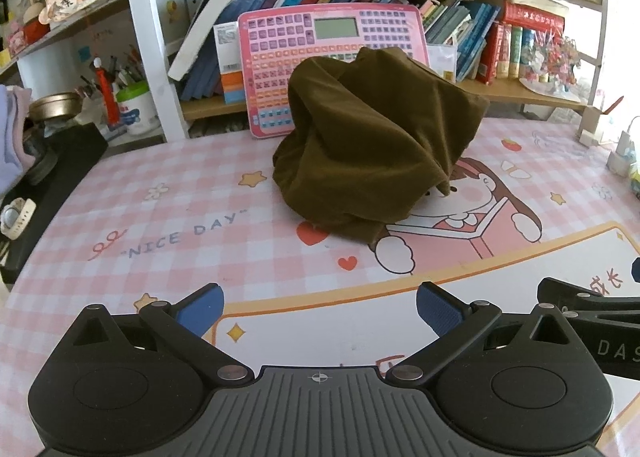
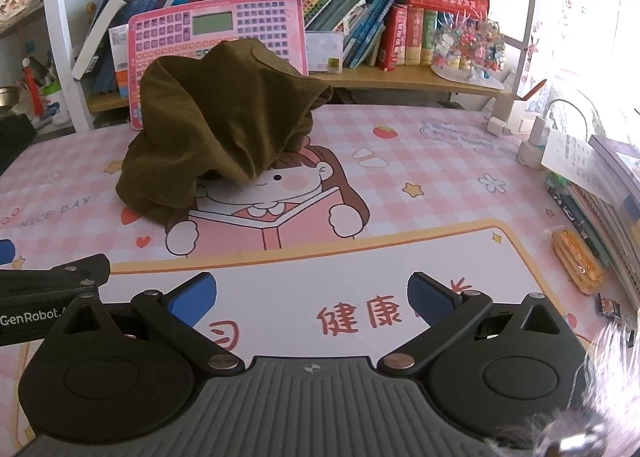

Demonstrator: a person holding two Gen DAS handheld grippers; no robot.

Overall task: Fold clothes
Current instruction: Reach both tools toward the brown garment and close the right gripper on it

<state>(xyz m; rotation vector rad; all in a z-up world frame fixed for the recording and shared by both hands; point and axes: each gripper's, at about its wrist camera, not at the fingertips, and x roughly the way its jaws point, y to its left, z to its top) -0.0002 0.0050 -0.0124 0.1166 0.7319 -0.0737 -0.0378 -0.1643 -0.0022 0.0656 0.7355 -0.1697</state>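
Left gripper [image 1: 319, 311] hangs low over the near edge of the worktop [image 1: 160, 217], jaws spread wide, nothing between them. Fingers are matte black plastic w/ ribbed blue rubber pads [image 1: 438, 313]; body behind is grey, grooved, w/ two round black hubs. Right gripper [image 2: 312, 299] is the same build, also spread wide and empty, just beside the left one: each shows at the edge of the other's view.

Under both lies a smooth glossy mat [image 2: 420, 177], pink-and-white check, printed w/ a cartoon girl reading a book, hearts, stars, "NICE DAY" lettering and red Chinese characters on a white panel.

Further out, mid-worktop, sits the garment [image 1: 372, 145]: olive-brown cloth, soft, slightly velvety nap, not folded. It's bunched into a rumpled heap w/ deep creases, standing up rather than lying flat. From the left view the mound rises to a peak at the back, and its low end trails toward the grippers, over the cartoon girl's head. No clear sleeve or leg visible, so can't tell what kind of garment.

Behind it a pink toy keyboard [image 2: 218, 37] w/ a small grey screen leans against the shelf [image 2: 400, 83], rigid plastic, rows of square keys. Books [image 2: 404, 33] stand and slant along the wooden shelf.
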